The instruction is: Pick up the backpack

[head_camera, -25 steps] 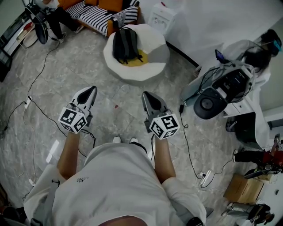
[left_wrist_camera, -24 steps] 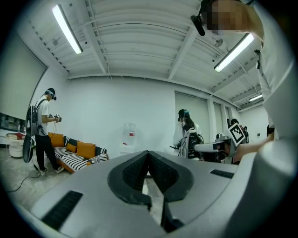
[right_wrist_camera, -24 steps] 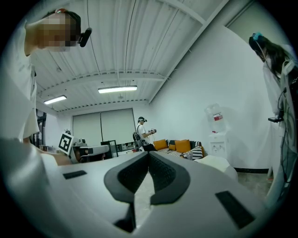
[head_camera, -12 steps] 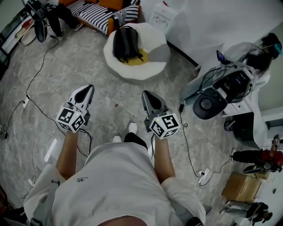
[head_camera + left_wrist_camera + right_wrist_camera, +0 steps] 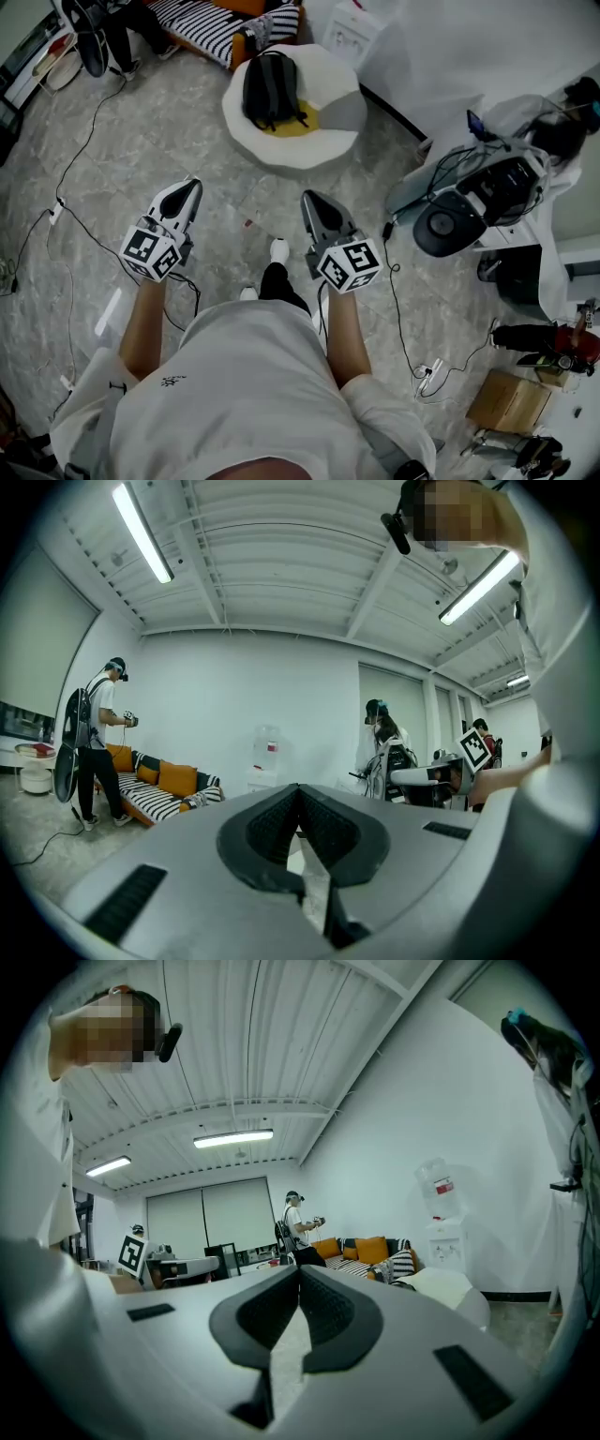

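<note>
**Floor** [image 5: 178, 112]: grey stone. It lies bare between the pouf and both grippers. Thin cables [image 5: 80, 159] trail over it left of the pouf.

**Pouf** [image 5: 319, 148]: white, round and low. Its near rim faces the bare floor.
- Behind it stand a striped sofa [image 5: 211, 28] and a water dispenser [image 5: 347, 36].
- To its right runs a white wall [image 5: 450, 47].
- On the near side of that wall, a heap of gear [image 5: 469, 197] with cords closes off that side.

**Backpack** [image 5: 272, 89]: dark, with its straps showing. It rests on top of the pouf, left of centre, with its lower end over a yellow patch [image 5: 292, 122].

**Left gripper** [image 5: 190, 187]: jaws pressed together, with nothing between them. It is held level over the floor on the pouf's near side, off to the left. It touches nothing.

**Right gripper** [image 5: 309, 199]: jaws likewise together and empty. It is held level, nearer the pouf's rim than the left gripper, and points toward the pouf.

**Backpack and grippers**: the backpack lies well apart from both, beyond the strip of bare floor. It sits between the lines along which the two grippers point.

**Shoe** [image 5: 278, 250]: white, on the floor between the grippers, on the near side of the pouf.
</note>
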Demonstrator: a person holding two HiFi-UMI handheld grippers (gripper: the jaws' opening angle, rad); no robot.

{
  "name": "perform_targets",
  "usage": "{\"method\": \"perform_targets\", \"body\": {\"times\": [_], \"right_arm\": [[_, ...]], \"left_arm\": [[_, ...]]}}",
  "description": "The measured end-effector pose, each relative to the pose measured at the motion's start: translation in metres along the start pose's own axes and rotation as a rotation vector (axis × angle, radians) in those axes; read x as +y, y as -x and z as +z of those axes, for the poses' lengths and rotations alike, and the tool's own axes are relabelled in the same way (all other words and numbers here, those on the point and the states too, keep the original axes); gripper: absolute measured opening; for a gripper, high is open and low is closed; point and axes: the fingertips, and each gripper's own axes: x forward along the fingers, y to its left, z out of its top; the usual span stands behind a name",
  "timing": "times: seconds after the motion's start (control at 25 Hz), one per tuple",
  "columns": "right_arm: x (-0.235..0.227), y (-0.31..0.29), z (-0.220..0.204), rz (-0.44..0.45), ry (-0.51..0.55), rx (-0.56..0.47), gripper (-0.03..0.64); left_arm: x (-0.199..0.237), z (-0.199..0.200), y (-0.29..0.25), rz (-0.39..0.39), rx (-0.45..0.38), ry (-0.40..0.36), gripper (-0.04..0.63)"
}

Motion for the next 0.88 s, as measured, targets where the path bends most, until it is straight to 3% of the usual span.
{"method": "perform_targets", "body": {"times": [0.48,0.88], "right_arm": [[-0.065,-0.051,0.003,0.049,0.002,0.0,0.008],[-0.151,-0.116,0.038,0.108,-0.011,0.029,0.008]], "left_arm": [[0.03,-0.004,-0.067,0.042,-0.007,-0.009,0.002],[0.061,0.018,-0.164,0.091,0.023,-0.014,0.002]]}}
